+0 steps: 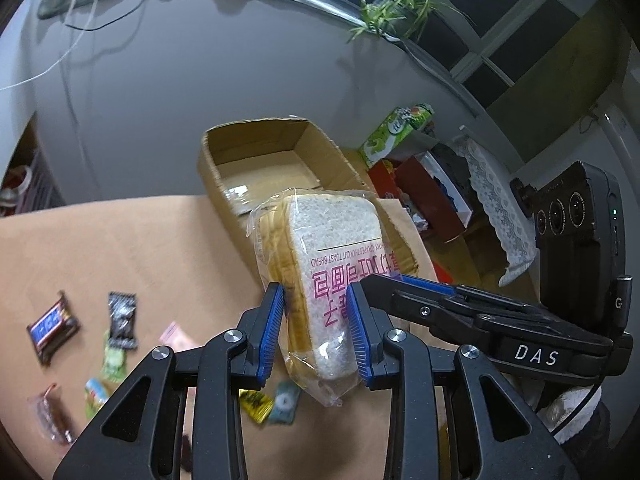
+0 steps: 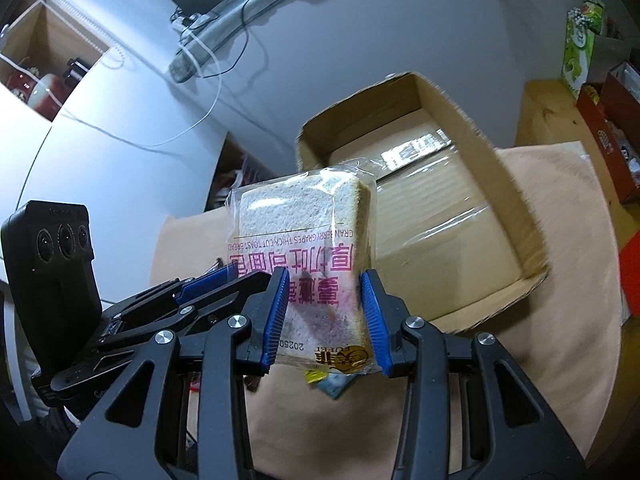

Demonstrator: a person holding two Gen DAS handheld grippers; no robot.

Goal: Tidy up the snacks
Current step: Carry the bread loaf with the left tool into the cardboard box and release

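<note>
While the bread pack (image 1: 320, 280) is being held clear of the tan cloth (image 1: 120, 248), it is being gripped by both tools at once. The left gripper (image 1: 316, 332) is being kept narrow, its blue pads (image 1: 272, 332) pressed on the thin crust edge; the right gripper (image 2: 326, 316) is being kept somewhat wider, pads (image 2: 370, 316) clamped across the slice faces at the printed lower half. The cardboard box (image 1: 256, 152) is sitting open and empty at 12 o'clock of the pack in the left view, 1 o'clock in the right view.

Handling, judged: the pack is being read as light, soft and easily crushed; its plastic film looks slick and loose, so slipping inside the wrap is being counted as the risk. A hold low on the loaf body, not on the crimped film ends, is being judged best, with gentle squeeze only.

Small wrapped snacks (image 1: 52, 330) are lying at 8 o'clock on the cloth, well apart from the box, not yet sorted. A few more are partly hidden beneath the pack.
</note>
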